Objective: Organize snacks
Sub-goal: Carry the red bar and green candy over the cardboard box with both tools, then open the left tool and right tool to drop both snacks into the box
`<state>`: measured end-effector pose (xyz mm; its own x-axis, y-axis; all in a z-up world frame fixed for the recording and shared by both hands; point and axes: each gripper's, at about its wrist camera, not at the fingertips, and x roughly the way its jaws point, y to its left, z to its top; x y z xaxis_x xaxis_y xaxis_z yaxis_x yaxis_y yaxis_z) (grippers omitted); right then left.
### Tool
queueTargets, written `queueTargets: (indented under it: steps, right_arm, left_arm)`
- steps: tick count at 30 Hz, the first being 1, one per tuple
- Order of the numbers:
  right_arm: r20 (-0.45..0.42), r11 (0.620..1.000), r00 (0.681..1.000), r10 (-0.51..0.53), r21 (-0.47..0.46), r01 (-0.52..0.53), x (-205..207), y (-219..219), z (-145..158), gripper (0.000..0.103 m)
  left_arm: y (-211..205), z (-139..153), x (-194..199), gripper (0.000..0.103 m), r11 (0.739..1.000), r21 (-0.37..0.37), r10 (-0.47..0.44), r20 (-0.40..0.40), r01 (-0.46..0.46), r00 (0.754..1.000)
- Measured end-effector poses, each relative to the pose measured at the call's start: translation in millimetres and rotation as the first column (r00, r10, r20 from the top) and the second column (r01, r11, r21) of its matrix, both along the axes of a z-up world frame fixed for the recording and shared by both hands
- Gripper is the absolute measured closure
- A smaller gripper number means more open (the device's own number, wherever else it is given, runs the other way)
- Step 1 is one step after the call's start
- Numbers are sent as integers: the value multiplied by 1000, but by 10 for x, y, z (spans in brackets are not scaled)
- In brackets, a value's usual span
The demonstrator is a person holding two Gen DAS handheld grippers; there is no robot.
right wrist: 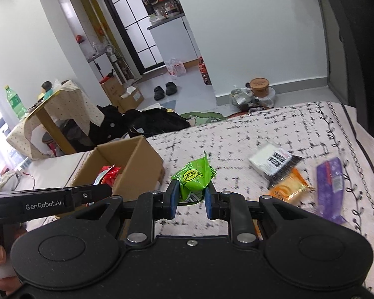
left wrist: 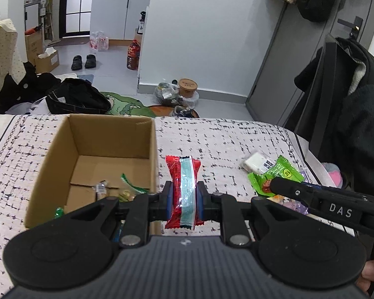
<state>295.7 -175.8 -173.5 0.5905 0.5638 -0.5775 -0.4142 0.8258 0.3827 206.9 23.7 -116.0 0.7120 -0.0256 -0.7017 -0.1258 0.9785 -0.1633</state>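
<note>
The left gripper point(left wrist: 183, 196) is pinching the red snack packet point(left wrist: 183, 191) just outside the cardboard box point(left wrist: 52, 149) wall while the right gripper point(right wrist: 190, 195) is squeezing the green snack packet point(right wrist: 194, 178), so either slippery wrapper may be sliding free and dropping onto the bed cover point(left wrist: 224, 137).

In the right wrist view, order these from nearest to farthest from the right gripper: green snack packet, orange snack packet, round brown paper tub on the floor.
1. Green snack packet: between the jaws of the right gripper.
2. Orange snack packet: on the bedspread, to the right.
3. Round brown paper tub: on the floor by the wall, far behind.
</note>
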Motion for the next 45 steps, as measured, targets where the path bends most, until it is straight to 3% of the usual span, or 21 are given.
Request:
queueTargets:
  steps: [17,31,41,45]
  right_arm:
    - [48,993,992,116,-12,-116,43,568,167,82]
    - [56,965,965,255,-81,-250,42,1111,187,82]
    - [41,964,966,255,-90,-251,117,1280,147,82]
    - [47,966,966,255,-48,-253,175,1313,177,76]
  left_arm:
    - [509,99,-35,85,996,4,91,14,-91,996]
    - [899,-119,-1,85,983,-35,180,-35,-182,983]
    - [1051,-151,-4,80,977,-58,203,-48,-206,978]
    - [1067,-129,-22,68,975,-51,215,-41,-217,976]
